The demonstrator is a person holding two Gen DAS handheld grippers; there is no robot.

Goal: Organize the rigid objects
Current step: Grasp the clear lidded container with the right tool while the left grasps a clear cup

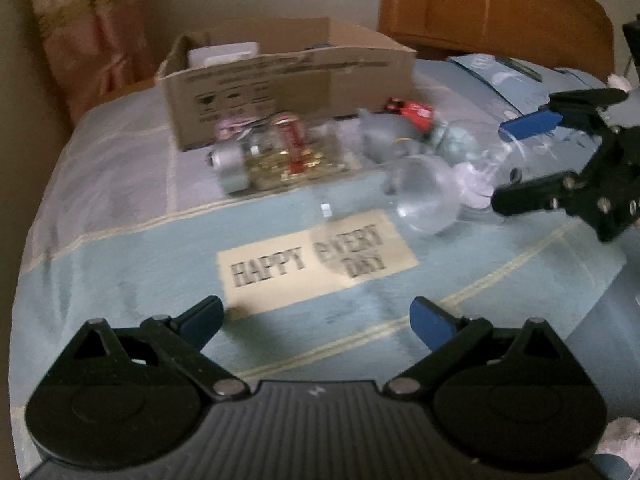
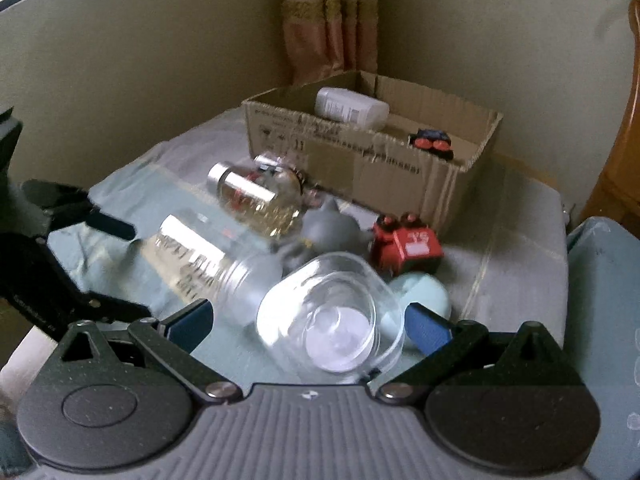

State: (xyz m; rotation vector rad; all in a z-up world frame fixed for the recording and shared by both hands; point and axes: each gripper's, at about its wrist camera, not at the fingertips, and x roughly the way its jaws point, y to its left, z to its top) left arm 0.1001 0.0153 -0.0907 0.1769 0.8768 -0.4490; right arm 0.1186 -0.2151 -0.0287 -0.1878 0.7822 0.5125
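We are seeing a clear, round glass jar (image 2: pixel 332 320) lying on its side on the bed in front of the corrugated cardboard box (image 2: pixel 360 160), between our right gripper's (image 2: pixel 308 320) spread fingers; our left gripper (image 1: pixel 316 320) is hovering, fingers spread, empty.

Brown corrugated cardboard box (image 2: pixel 360 168), black print on its side. Red toy car (image 2: pixel 408 246) with white lettering. Grey rounded plastic figure (image 2: pixel 330 228). Clear colourless glass cup (image 2: pixel 332 316). Pale turquoise ball (image 2: pixel 424 292). Light blue bedspread (image 1: pixel 160 264) with cream stripes and a cream patch lettered black. Pink-gold striped curtain (image 2: pixel 328 20).
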